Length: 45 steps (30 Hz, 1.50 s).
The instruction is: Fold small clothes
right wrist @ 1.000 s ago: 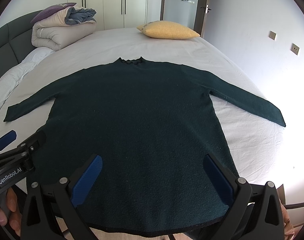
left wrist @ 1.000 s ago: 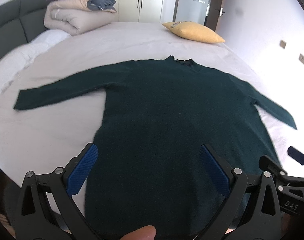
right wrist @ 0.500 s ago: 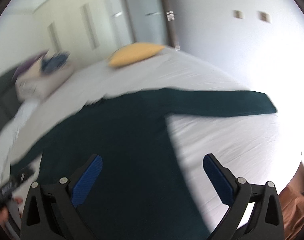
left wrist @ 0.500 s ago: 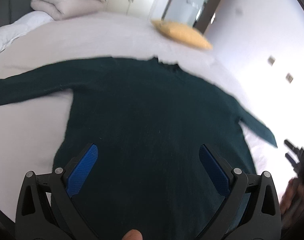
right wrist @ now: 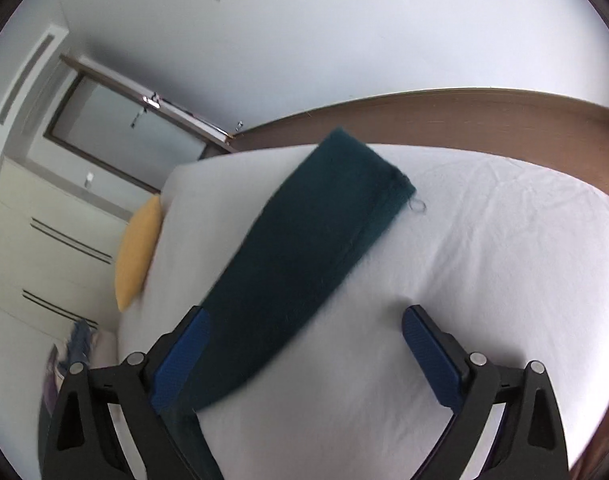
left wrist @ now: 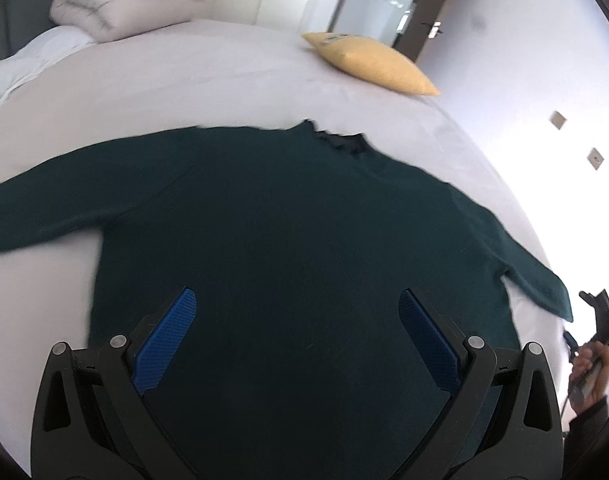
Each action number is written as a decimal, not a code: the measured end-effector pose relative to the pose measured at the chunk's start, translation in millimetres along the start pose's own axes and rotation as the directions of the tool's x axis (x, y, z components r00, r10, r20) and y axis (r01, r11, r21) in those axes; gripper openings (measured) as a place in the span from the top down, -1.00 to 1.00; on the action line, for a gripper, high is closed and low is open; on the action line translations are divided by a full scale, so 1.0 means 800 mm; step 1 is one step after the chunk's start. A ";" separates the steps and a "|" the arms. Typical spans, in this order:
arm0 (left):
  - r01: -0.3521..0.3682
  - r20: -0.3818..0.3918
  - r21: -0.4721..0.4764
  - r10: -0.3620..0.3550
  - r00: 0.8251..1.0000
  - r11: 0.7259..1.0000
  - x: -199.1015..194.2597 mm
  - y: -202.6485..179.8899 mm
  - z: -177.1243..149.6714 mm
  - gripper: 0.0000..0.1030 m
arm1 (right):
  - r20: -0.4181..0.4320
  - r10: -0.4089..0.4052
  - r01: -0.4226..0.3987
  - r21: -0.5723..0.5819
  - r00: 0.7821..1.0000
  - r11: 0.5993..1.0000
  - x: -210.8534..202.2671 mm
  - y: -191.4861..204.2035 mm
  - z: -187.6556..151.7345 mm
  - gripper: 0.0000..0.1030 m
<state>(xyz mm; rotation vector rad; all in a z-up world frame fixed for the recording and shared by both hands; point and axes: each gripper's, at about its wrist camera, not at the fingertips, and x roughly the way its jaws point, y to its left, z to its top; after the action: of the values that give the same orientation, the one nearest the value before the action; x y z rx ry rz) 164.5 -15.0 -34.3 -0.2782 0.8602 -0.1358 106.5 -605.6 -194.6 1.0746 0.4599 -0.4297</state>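
Sweater: we've got a dark green sweater (left wrist: 288, 240) lying flat, front up, on the white bed (left wrist: 184, 80), neck pointing toward the far side and both sleeves stretched out to the sides.

Left gripper: our left gripper (left wrist: 296, 336) hangs over the lower middle of the sweater's body, blue pads spread wide with nothing between them. Can't really tell if the tips touch the knit.

Right gripper: our right gripper (right wrist: 304, 354) is out at the end of the right sleeve (right wrist: 316, 248), jaws also wide apart and holding nothing. The sleeve runs diagonally, passing right by the left blue pad (right wrist: 180, 360), and its cuff lies near the bed's edge with a loose thread sticking out.

Right hand: from the left wrist view we can see the right hand (left wrist: 590, 368) gripping its tool at the bed's right edge.

Other stuff: a yellow pillow (left wrist: 370, 62) near the far edge, a folded beige duvet (left wrist: 116, 4) at the head of the bed, and white wardrobes (right wrist: 44, 240) behind.
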 end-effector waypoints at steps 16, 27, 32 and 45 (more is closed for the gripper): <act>0.194 -0.109 0.001 -0.192 0.975 0.981 0.086 -0.024 0.030 -0.59 | 0.060 -0.073 0.071 0.030 0.996 0.997 -0.003 0.007 0.015 0.72; 0.327 -0.084 -0.163 -0.343 0.935 0.931 0.112 0.015 0.084 -0.59 | -0.073 0.043 -0.085 -0.842 0.996 0.533 -0.038 0.312 -0.252 0.81; 0.404 -0.124 -0.264 -0.446 0.886 0.876 0.138 0.036 0.091 -0.59 | -0.261 -0.014 -0.244 -0.916 0.965 0.318 0.003 0.352 -0.406 0.82; 0.402 -0.217 -0.429 -0.524 0.823 0.809 0.221 0.039 0.080 -0.66 | -0.414 -0.024 -0.355 -0.808 0.910 0.470 0.002 0.296 -0.438 -0.36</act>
<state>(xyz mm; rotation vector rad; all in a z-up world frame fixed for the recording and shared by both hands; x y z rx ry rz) 327.4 -13.4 -132.6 -0.8453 1.1355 -0.5028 184.8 -191.2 -162.8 0.1438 0.7920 0.2369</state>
